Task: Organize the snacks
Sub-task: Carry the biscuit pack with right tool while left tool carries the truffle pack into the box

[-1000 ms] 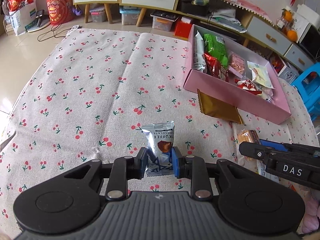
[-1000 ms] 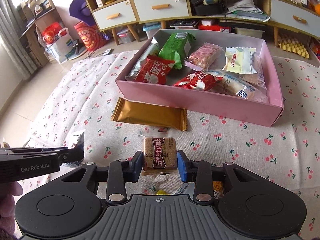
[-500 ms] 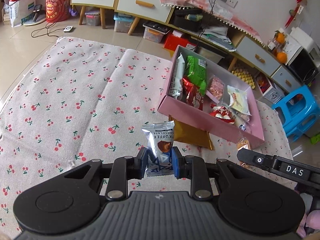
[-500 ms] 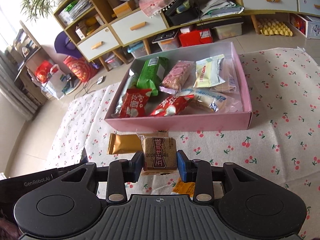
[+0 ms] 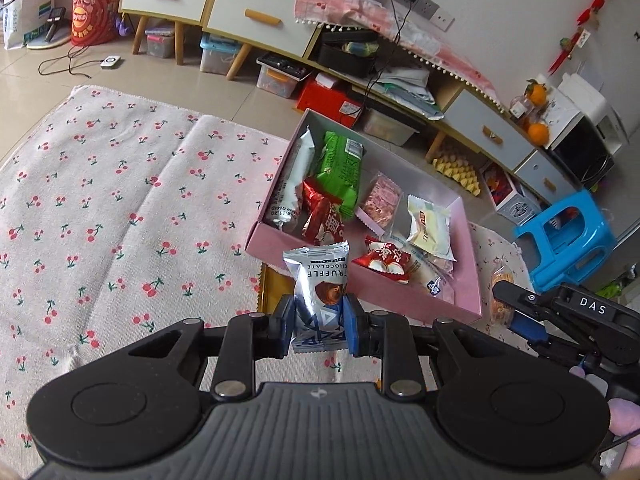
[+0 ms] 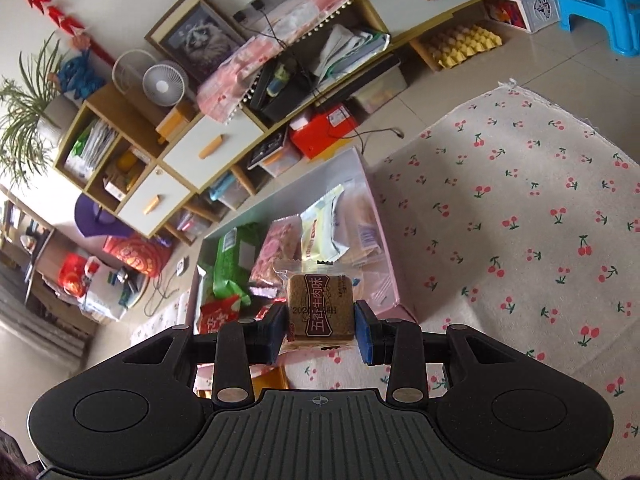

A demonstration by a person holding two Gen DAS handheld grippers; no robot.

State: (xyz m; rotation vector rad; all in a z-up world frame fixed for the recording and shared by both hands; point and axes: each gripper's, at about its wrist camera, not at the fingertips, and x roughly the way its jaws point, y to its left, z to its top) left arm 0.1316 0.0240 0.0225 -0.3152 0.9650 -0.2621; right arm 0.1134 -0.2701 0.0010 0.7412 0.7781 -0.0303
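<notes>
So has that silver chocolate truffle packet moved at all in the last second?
Yes. Clamped in the left gripper, the truffle packet has travelled toward the pink box, now overlapping its near wall.

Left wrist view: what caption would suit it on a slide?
Left gripper carries a silver chocolate truffle packet toward the pink snack box on a cherry-print cloth.

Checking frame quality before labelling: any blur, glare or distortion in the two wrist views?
Left wrist: sharp; fisheye bends the cabinets; mild sheen on the silver truffle packet in the left gripper; even daylight, soft shadows. Right wrist: horizon rolled steeply, room tilted; brown biscuit packet in the right gripper crisp; pink box washed pale, snacks inside slightly soft.
</notes>
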